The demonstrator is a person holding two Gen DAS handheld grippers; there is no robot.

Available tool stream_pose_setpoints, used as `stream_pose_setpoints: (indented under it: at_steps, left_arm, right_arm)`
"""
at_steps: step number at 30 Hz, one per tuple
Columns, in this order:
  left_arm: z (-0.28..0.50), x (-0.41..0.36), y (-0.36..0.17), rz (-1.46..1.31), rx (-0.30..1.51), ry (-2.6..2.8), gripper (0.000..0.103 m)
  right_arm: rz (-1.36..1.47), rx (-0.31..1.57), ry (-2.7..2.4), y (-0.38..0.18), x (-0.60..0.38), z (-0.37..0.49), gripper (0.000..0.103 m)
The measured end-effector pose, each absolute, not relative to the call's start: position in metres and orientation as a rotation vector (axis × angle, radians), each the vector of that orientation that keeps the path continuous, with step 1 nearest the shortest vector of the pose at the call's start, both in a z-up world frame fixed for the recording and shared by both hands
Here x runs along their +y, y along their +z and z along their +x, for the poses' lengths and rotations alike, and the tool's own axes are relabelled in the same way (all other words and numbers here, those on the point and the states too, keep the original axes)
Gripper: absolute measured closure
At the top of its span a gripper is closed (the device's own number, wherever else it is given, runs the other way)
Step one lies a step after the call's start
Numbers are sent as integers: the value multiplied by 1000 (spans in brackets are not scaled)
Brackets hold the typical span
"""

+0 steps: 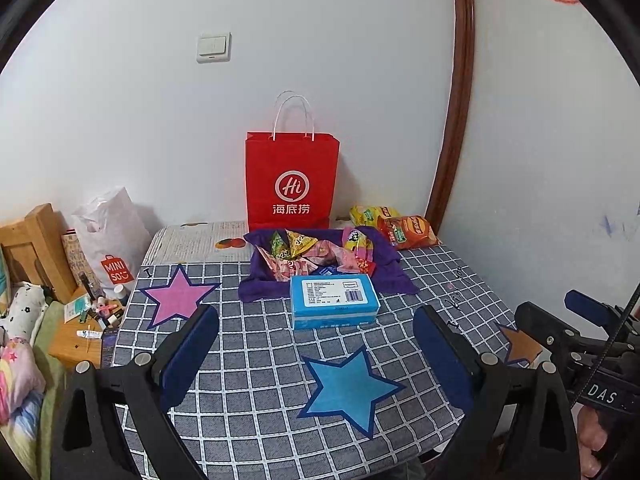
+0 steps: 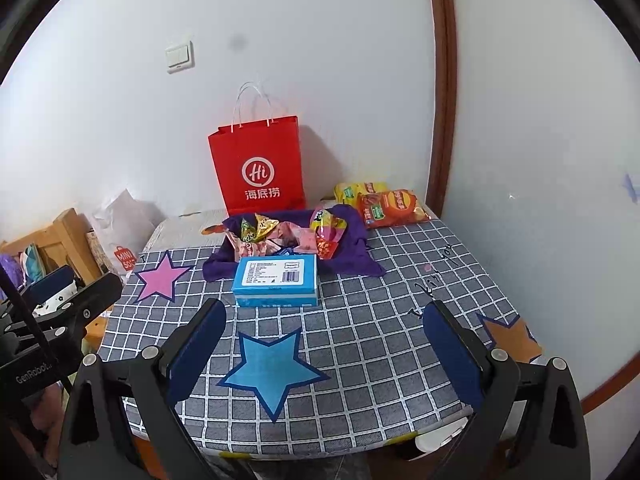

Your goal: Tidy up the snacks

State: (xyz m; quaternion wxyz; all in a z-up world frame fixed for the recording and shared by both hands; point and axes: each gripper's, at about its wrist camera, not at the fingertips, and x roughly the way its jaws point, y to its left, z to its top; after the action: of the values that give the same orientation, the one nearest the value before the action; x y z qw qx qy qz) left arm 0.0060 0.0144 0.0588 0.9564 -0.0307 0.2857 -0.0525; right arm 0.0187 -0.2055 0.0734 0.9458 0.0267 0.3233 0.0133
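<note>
Blue star: nearest your cameras, the blue star (image 1: 352, 390) lies flat on the checked tablecloth (image 1: 256, 344) close to the table's near edge, between the fingers of your left gripper (image 1: 316, 360).
Left gripper: your claw stands wide apart over the near edge and holds nothing.
Right gripper: your right gripper (image 2: 326, 358) is likewise spread wide and holds nothing; it hangs over the near edge, and the left wrist view shows it beside the table's right side.
Blue box: the blue box (image 1: 334, 300) sits flat near the table's middle, label up, just in front of the purple cloth (image 1: 384, 276) and touching its front fold.
Snacks: your small snack packets (image 1: 312, 254) are heaped together on the purple cloth, toward the far edge; green, yellow, pink and red wrappers overlap, and you cannot count them.
Chip bags: an orange chip bag (image 1: 412, 232) lies at the far right corner, with a yellow chip bag (image 1: 372, 214) just behind it, touching it, both off the cloth.
Red bag: the red paper bag (image 1: 292, 180) stands upright at the far edge against the wall, right behind the cloth, white handles up.
Pink star: the pink star (image 1: 176, 296) lies flat near the table's left edge.
Orange star: an orange star (image 2: 510, 338) lies near the right edge, partly hidden by a finger in the right wrist view.
Beyond the table: a white plastic bag (image 1: 108, 236) sits off the far left corner.
</note>
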Motion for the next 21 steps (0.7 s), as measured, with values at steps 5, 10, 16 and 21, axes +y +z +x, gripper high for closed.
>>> stream_pose_setpoints:
  at_steps: [5, 10, 16, 21]
  left_arm:
    - [4, 13, 58, -51, 584, -106, 5]
    - [2, 13, 59, -48, 580, -109, 5]
    - [2, 13, 59, -50, 580, -114, 5]
    - [1, 13, 58, -51, 581, -112, 5]
  right_arm:
    - [55, 662, 23, 71, -208, 18, 5]
    - [59, 661, 22, 70, -210, 17, 5]
    - [61, 662, 22, 70, -212, 16, 5]
    - [57, 660, 23, 70, -211, 15, 5]
